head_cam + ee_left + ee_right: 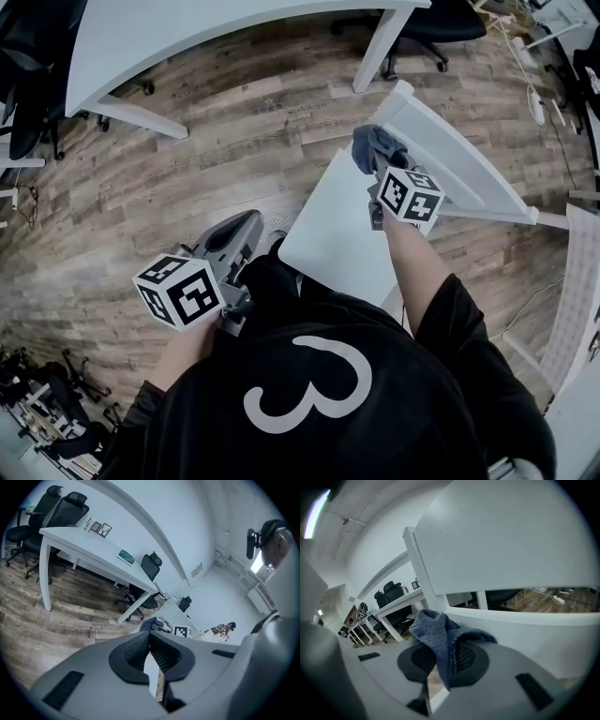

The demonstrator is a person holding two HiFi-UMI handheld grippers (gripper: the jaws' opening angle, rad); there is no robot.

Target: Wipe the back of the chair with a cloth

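The white chair's back [461, 161] rises at the right of its flat seat [337, 234]. My right gripper [380, 161] is shut on a blue-grey cloth [373, 143] and holds it at the near end of the back's top edge. In the right gripper view the cloth [440, 634] bunches out between the pads, close to the back's white rail [525, 625] and the panel [511, 541] above it. My left gripper [253, 223] hangs low at the left of the seat, away from the chair. Its jaws [150, 637] are shut with nothing between them.
White desks [187, 37] stand on the wood floor beyond the chair, with black office chairs [441, 28] behind them. A power strip and cables [536, 103] lie at the far right. The left gripper view shows a long white desk [93, 545] and more black chairs [56, 508].
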